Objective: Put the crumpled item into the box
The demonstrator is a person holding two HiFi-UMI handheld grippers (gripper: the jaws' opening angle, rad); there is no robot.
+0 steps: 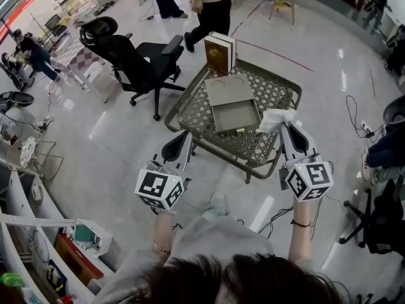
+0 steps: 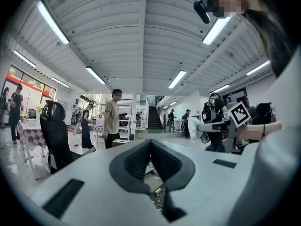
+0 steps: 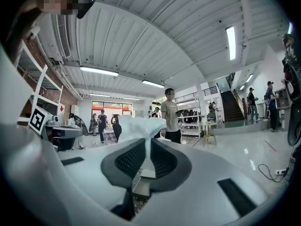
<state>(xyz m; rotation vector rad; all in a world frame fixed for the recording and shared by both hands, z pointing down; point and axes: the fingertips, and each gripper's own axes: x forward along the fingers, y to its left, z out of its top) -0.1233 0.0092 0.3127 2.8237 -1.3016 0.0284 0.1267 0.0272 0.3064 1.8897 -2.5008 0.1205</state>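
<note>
Crumpled white item (image 1: 276, 119): pinched between the pads of the right tool (image 1: 283, 129), bunched out above the tips, held in the air over the near right edge of the mesh tabletop (image 1: 278, 88). Not yet in the box. Left tool (image 1: 184, 138): pressed together on nothing, at the near left edge.

Outward from the right tool: open grey box (image 1: 236, 116) at the middle of the tabletop, lid (image 1: 226, 91) folded back toward the far edge, two books (image 1: 219, 52) upright at the far corner. Sits just left of the held item and slightly beyond it, nearer the right tool. Probably calls for a short carry leftward over the box's right wall before letting go.
</note>
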